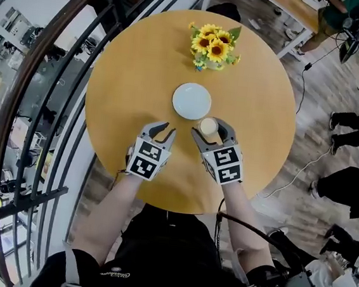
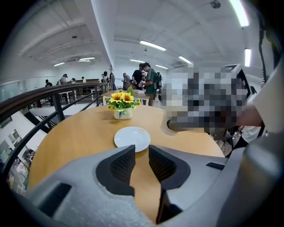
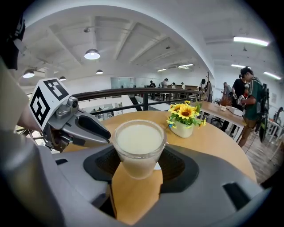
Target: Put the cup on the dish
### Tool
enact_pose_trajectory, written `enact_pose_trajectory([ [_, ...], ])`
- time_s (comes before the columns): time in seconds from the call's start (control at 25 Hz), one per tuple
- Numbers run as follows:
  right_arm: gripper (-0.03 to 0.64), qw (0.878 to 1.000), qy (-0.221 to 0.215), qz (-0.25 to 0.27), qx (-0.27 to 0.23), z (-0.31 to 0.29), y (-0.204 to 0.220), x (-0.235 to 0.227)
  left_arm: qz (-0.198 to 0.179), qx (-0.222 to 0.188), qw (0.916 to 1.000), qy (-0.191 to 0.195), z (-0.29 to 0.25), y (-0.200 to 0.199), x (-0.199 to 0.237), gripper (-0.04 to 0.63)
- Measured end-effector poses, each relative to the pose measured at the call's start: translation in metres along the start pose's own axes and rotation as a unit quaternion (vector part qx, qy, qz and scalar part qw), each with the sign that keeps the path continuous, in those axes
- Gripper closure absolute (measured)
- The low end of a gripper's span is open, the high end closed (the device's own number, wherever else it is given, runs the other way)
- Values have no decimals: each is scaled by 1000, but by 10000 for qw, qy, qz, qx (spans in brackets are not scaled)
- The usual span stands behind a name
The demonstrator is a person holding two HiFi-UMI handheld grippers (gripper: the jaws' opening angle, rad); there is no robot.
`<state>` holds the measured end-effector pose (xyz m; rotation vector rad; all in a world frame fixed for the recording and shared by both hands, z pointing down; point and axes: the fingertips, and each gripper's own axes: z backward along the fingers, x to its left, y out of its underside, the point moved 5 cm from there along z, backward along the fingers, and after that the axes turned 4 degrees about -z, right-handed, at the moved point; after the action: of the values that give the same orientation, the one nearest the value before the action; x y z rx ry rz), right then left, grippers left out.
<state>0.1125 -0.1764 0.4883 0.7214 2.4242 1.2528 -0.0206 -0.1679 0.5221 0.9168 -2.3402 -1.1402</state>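
Gripping brim-full clear glass cup in right claw, left claw narrow and empty; risks slopping if tilted toward white round dish ahead.

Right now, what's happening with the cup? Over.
Right hand-held gripper shut on cup. Left hand-held gripper open, empty. Cup beside dish, not on it yet. Nothing between them.

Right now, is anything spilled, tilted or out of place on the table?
Nothing stands out. The cup is upright and full in the right tool, no spill shows on the table, and the dish lies flat and bare.
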Motion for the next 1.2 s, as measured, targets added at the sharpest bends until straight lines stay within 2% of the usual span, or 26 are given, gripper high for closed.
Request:
enact_pose_trajectory([
  [0.48,359,9999,54,-70,148,-51,22,-7,190,102,9997,91,-23,31,8,503],
  [0.88,359,9994,82,215,263,-103,2,-26,272,97,9995,99,-36,35,19,503],
  [1.2,359,9986,26,250,459,-134,-4,-31,356,91,9993,83,-40,34,30,503],
])
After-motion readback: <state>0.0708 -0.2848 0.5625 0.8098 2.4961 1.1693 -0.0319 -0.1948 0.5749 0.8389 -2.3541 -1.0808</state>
